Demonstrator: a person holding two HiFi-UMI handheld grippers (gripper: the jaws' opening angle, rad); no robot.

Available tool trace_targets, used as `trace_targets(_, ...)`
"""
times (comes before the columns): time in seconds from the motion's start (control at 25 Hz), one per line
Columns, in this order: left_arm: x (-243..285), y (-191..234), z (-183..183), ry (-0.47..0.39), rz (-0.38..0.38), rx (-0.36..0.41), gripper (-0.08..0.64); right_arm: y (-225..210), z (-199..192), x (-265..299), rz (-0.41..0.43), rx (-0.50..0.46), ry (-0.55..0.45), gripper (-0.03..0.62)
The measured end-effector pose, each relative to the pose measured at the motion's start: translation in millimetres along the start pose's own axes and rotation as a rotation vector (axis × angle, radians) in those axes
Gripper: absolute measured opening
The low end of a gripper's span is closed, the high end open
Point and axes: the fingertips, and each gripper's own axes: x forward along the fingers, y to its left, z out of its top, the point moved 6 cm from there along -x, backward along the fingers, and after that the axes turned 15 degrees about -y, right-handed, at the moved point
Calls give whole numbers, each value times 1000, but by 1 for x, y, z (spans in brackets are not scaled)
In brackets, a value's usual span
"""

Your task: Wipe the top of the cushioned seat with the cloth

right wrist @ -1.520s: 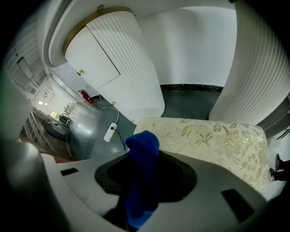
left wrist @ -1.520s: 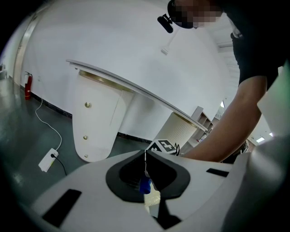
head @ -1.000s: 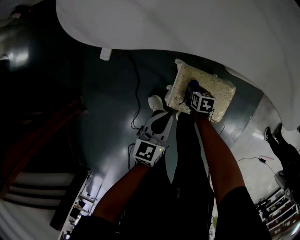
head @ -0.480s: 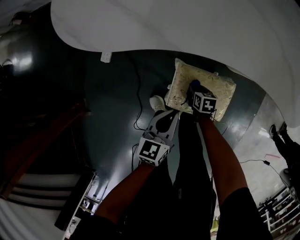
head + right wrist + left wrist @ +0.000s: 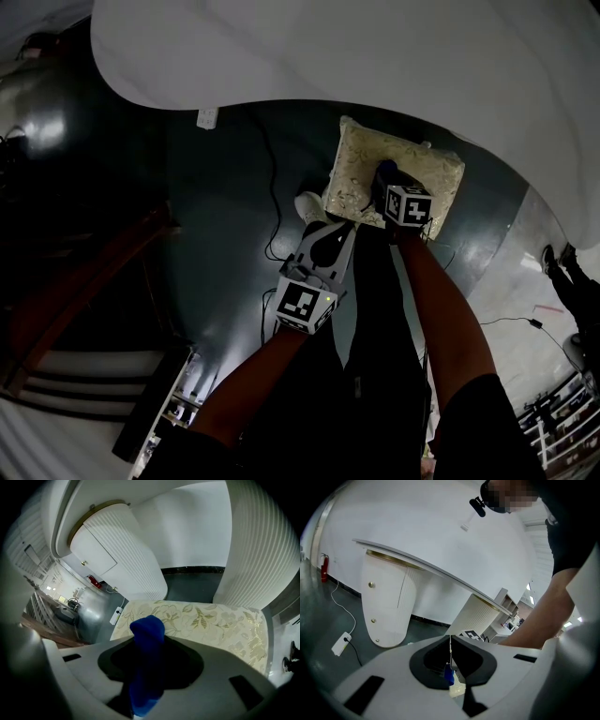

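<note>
**Q:** Status of the right tool [image 5: 149,667]?
**A:** Jaws clamped on 1 blue cloth [image 5: 147,634]. The cloth runs up between the jaws, and its rounded end sticks out past their tips.

**Q:** Location of the cloth relative to the cushioned seat [image 5: 215,620]?
**A:** In the head view the right tool is over the seat's near half, pointing down at the cream, leaf-patterned top. Contact between cloth and fabric cannot be confirmed in either view.

**Q:** Status of the left tool [image 5: 450,665]?
**A:** Jaws together, with only a thin seam between them. In the head view it is held off the seat, nearer the person, above the dark floor [image 5: 225,234] and just beside 1 white shoe [image 5: 309,204].

**Q:** Where does the seat stand?
**A:** On the floor, partly under the edge of a white curved tabletop [image 5: 375,56], near a ribbed white pedestal [image 5: 117,559]. 1 power strip [image 5: 207,116] with a dark cable [image 5: 274,187] lies on the floor to the seat's left.
</note>
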Motion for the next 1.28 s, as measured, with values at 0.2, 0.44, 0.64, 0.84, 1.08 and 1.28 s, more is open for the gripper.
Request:
trace_targets(0.2, 6, -8, -2, 2, -7, 3, 20, -2, 4, -5, -12, 1, -6, 156)
trace_targets(0.44, 10, -19, -8, 14, -18, -9, 20, -15, 0, -13, -22, 9, -8, 158)
trace_targets(0.64, 18, -27, -8, 15, -37, 12, 20, -28, -3, -14, -26, 15, -10, 156)
trace_targets(0.84, 24, -34, -10, 22, -43, 17, 20, -41, -10, -15, -30, 19, -13, 158)
trace_targets(1.08, 28, -43, -13, 33, -56, 20, 20, -50, -7, -23, -36, 25, -19, 158)
trace_targets(1.28, 33, -48, -15, 37, -55, 13, 20, -56, -8, -26, -21, 21, -18, 157)
